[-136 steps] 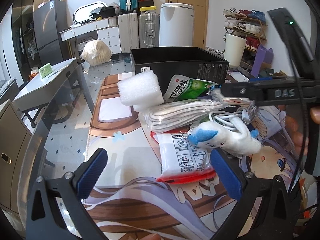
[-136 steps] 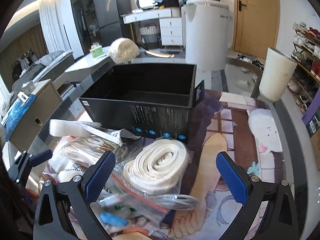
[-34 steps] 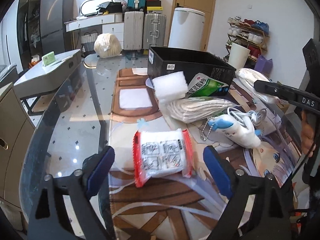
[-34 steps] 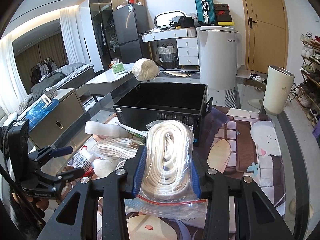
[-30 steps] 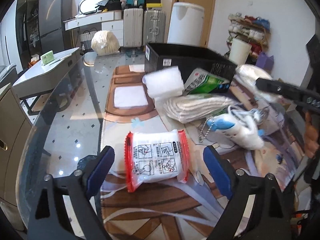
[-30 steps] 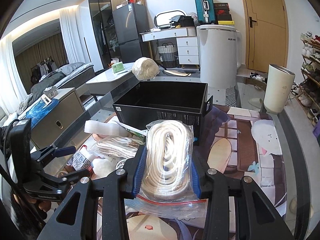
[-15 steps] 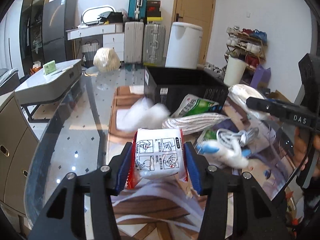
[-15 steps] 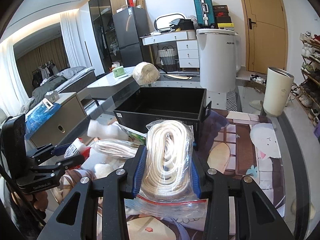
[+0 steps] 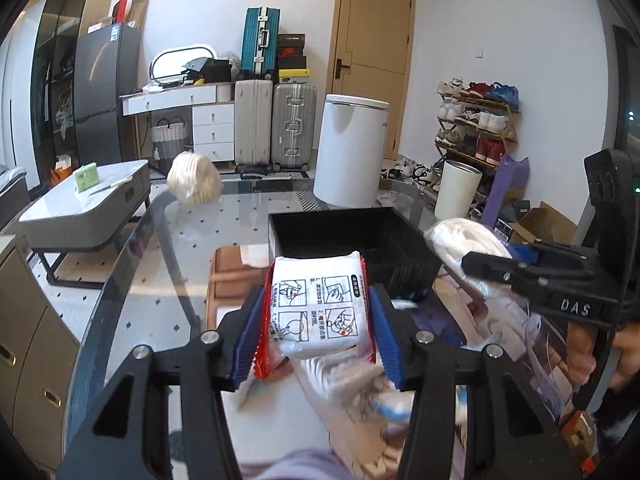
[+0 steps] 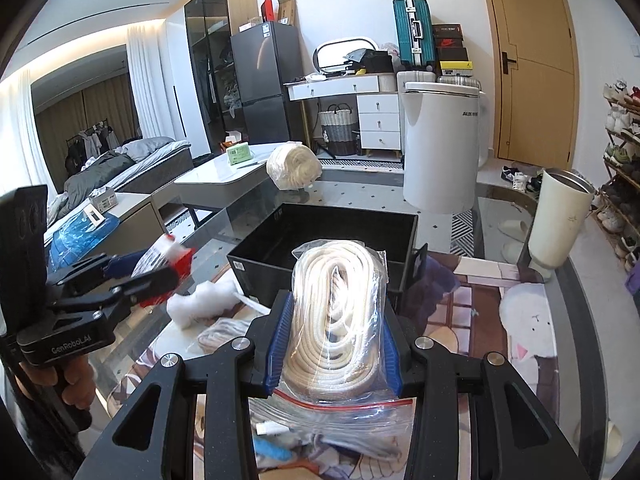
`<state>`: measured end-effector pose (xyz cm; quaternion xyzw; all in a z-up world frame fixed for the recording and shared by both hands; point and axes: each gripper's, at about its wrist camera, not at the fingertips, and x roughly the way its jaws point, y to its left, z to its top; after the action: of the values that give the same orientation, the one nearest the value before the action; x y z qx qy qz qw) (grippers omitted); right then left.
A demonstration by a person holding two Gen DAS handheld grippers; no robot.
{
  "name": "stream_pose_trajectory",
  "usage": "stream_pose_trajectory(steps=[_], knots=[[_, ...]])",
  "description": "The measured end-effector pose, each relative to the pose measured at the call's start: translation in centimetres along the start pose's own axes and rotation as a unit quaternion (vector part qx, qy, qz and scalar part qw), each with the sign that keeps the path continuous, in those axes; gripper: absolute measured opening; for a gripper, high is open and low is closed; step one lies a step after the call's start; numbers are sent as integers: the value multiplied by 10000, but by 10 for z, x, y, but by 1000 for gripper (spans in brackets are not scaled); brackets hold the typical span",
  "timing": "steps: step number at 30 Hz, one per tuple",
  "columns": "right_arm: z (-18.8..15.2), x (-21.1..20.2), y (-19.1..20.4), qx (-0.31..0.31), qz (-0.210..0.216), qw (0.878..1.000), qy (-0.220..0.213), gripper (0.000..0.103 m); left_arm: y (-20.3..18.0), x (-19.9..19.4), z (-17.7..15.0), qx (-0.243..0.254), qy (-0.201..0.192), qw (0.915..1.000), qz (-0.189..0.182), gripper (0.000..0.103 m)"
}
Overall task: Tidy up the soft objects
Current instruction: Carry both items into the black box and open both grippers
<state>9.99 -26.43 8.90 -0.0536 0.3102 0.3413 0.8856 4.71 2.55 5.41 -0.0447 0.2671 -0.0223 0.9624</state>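
Left wrist view, left gripper: clamped on the white packet with red end seals, blue pads pressing its two sealed ends.
Left wrist view, packet position: lifted clear of the pile, in front of the open black box, probably so it can be carried over the near wall.
Left wrist view, packet axis: long axis runs across, from pad to pad; printed face turned toward the camera.
Right wrist view, right gripper: closed on the clear zip bag of coiled white rope, pads squeezing the coil's flanks.
Right wrist view, bag position: held above the table clutter, just short of the box.
Right wrist view, bag axis: the coil's long axis points away along the fingers, toward the box; the red zip edge hangs nearest the camera, likely because the bulky coil gives the firmer hold.
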Motion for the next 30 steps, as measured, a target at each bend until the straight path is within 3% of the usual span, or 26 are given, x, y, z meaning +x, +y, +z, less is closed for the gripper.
stream_pose_trajectory(steps=[19,30], knots=[[36,45,-11,-181,46,9997,170,40,-7,50,39,223,44,9996,-144,51],[46,71,-20,-278,16,9992,294,40,-11,79,45,324,197,9992,-120,51]])
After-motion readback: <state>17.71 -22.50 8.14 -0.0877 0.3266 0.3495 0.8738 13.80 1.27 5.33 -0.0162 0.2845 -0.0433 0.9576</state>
